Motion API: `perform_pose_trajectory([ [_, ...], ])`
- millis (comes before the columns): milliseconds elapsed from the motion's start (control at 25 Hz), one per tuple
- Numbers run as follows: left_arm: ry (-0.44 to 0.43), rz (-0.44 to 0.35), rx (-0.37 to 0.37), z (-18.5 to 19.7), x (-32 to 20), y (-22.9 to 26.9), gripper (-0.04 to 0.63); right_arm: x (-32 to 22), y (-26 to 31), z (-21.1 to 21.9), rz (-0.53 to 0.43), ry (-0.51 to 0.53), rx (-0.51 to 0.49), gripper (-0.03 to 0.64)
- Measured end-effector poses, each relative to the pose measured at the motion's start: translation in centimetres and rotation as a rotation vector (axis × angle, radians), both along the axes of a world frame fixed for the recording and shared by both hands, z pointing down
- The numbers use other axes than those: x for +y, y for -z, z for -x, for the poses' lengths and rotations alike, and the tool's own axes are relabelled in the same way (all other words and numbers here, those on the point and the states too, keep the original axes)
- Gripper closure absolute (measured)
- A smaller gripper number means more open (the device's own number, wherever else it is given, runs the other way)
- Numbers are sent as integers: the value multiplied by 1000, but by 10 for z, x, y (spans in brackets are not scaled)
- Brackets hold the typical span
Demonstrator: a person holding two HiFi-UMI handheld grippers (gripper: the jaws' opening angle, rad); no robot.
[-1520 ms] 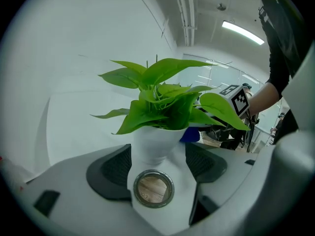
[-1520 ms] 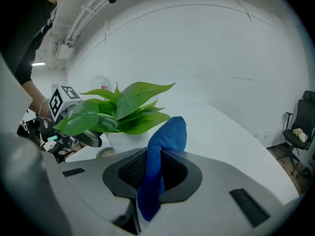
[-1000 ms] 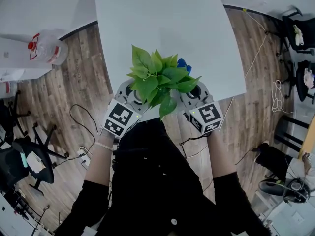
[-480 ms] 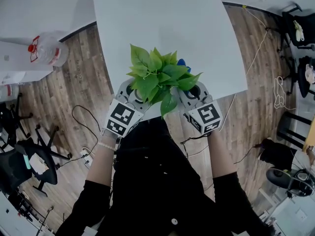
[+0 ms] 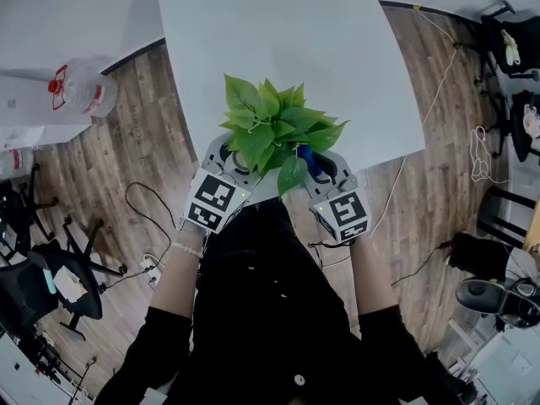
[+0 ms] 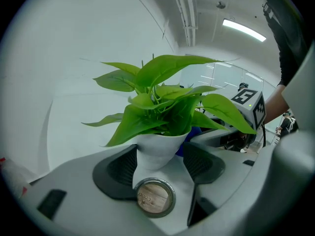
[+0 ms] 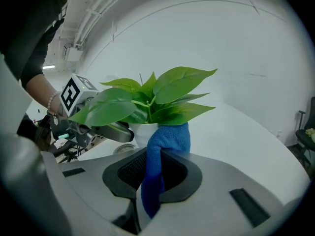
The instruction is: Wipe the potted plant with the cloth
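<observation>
- A white table [image 5: 278, 49] is filling the upper middle of the head view.
- Wood-plank floor [image 5: 143, 159] is showing on either side of it.
- A clear jug [image 5: 84, 91] with a red cap is lying at the left, beside a second white top [image 5: 67, 15].
- Black chairs [image 5: 51, 285] are standing at the lower left and along the right edge.
- Cables [image 5: 479, 154] are trailing across the floor.
- A strip light [image 6: 244, 30] is glowing on the ceiling.

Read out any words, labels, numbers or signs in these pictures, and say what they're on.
No text is legible.
Round disc on the left claw: print too blurred to read.
Left marker cube and right marker cube: square codes, no words.
Clear bottle: any print too small to read.
</observation>
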State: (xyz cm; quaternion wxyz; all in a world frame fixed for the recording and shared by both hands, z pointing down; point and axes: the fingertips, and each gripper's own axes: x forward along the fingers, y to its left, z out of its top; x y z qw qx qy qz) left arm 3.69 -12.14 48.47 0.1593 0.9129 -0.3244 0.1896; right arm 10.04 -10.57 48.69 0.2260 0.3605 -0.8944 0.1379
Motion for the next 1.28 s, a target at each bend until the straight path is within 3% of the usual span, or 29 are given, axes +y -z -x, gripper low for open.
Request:
perform_pose_trajectory([
  [480,8,4,-29,-3,2,1,291,29,7,30,-5,38,12,532],
  [880,-68,15,-75,-9,16,-5,304,16,7,6,27,-103,-21,532],
  [1280,-60,12,-58,13,7,-1,298,-17,4,-22,50,-252,-65,532],
])
